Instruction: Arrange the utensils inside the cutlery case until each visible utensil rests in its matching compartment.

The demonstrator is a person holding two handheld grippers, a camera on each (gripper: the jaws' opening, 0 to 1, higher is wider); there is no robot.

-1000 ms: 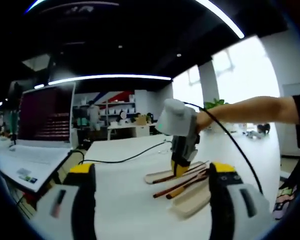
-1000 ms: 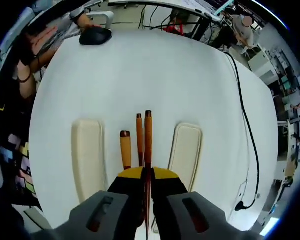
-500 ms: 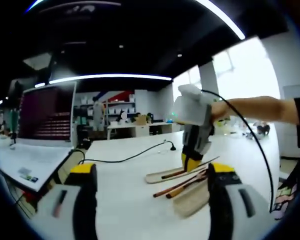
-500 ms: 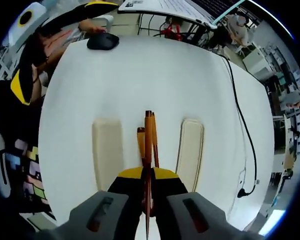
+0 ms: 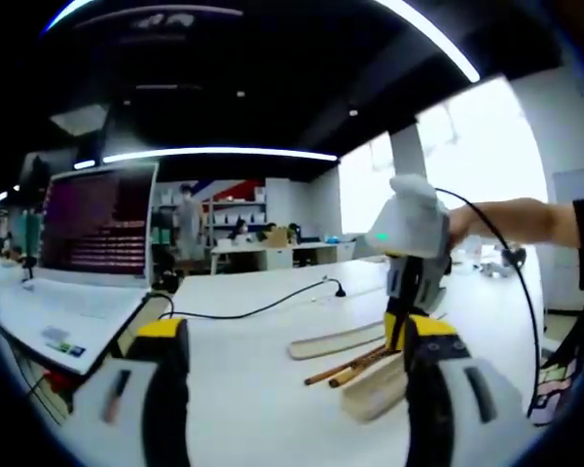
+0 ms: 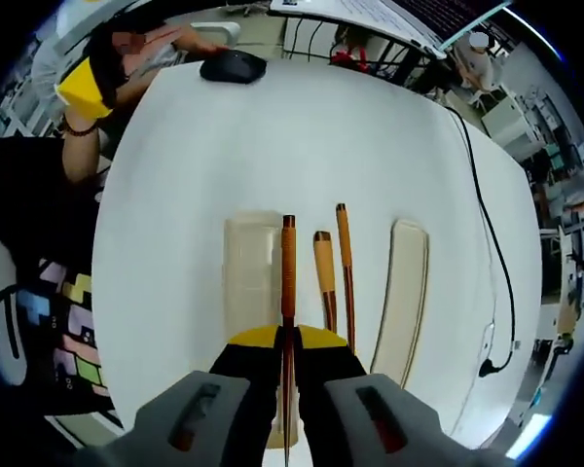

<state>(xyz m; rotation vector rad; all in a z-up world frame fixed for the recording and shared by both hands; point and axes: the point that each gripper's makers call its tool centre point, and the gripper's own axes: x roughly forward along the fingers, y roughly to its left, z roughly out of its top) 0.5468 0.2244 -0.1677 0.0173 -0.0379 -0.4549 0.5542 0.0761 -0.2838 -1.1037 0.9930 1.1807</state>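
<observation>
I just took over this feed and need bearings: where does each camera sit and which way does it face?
Left gripper view: rides low over the white table, looking across at the right gripper, a forearm behind; own jaws open.
Right gripper view: looks straight down; jaws shut on a chopstick.
Shared: two beige case halves, loose utensils.

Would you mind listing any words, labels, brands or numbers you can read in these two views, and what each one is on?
No text can be read in either view.
The monitor shows dark reddish rows, too blurred to read.
The stickers on the laptop are too small to read.
The chopstick and the case halves carry no visible marking.
</observation>
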